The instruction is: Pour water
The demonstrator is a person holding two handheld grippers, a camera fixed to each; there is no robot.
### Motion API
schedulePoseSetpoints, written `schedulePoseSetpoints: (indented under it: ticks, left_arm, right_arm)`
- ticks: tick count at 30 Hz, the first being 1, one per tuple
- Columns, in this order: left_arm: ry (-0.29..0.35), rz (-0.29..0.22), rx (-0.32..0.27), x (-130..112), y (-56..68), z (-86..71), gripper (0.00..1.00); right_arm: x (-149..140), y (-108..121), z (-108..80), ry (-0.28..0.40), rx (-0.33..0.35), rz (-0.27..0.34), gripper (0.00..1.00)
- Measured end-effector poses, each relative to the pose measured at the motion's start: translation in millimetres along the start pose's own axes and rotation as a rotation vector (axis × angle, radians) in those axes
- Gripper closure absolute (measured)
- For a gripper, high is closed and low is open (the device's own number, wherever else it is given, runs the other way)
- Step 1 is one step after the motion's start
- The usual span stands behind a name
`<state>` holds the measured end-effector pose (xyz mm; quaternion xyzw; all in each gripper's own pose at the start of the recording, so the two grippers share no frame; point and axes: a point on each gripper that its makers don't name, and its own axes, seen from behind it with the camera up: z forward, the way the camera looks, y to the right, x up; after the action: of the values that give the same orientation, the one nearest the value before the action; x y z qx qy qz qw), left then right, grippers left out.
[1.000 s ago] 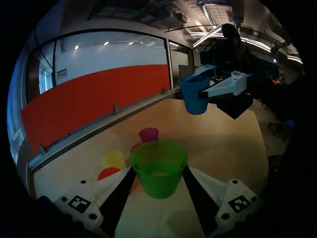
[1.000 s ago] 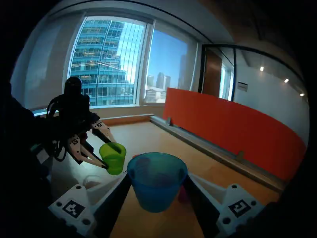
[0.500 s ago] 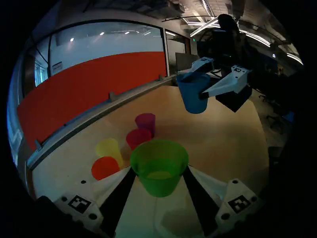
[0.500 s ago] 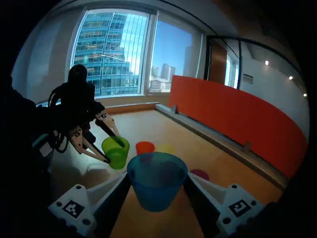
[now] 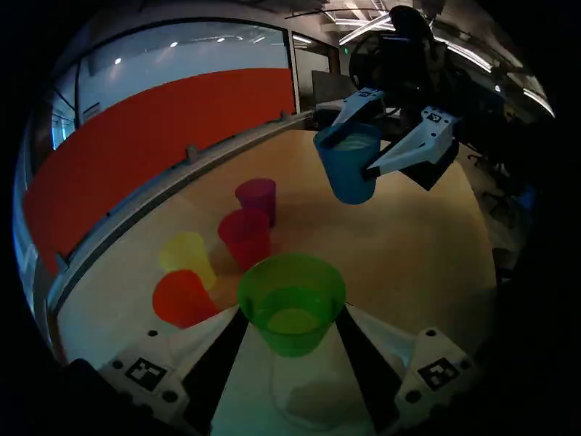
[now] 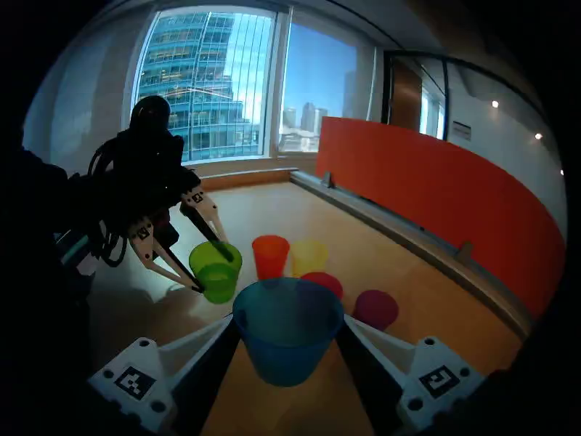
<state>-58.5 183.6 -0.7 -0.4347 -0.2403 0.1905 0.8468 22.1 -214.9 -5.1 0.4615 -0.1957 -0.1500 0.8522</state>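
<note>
One broad, pale wooden worktop carries everything. Along its far edge in the left gripper view runs a long orange-red wall panel, and tall windows onto high-rise buildings stand beyond another edge in the right gripper view.

Both tools are held above the worktop, well apart and facing one another. The left hand-held gripper has its two white fingers clamped on the sides of a translucent green plastic cup, which is upright with a little pale liquid at the bottom. The right hand-held gripper is clamped in the same way on a translucent blue plastic cup. In the left gripper view the blue cup hangs high over the middle of the worktop, tipped slightly, with a pale surface showing inside below the rim.

Four smaller plastic cups stand upright in a loose cluster on the side of the worktop nearest the panel edge: an orange cup just beside a yellow cup, then a red cup close in front of a magenta cup. The green cup is held near this cluster, on its side away from the panel.
</note>
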Motion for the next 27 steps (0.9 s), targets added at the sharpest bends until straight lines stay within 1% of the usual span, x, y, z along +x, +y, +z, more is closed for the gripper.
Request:
schedulePoseSetpoints:
  ticks: [8, 16, 27]
  left_arm:
    - [-0.037, 0.005, -0.014, -10, -1.4, 12.9, 0.17]
    - [-0.056, 0.004, -0.026, -16, -3.0, 24.6, 0.17]
    - [-0.072, -0.004, -0.038, -26, -2.7, 34.1, 0.17]
  right_arm:
    - [-16, 1, 10.7, -0.024, 0.009, 0.009, 0.1]
    - [-30, 1, 17.1, -0.042, 0.014, 0.017, 0.1]
    - [-38, 2, 23.5, -0.054, 0.017, 0.027, 0.1]
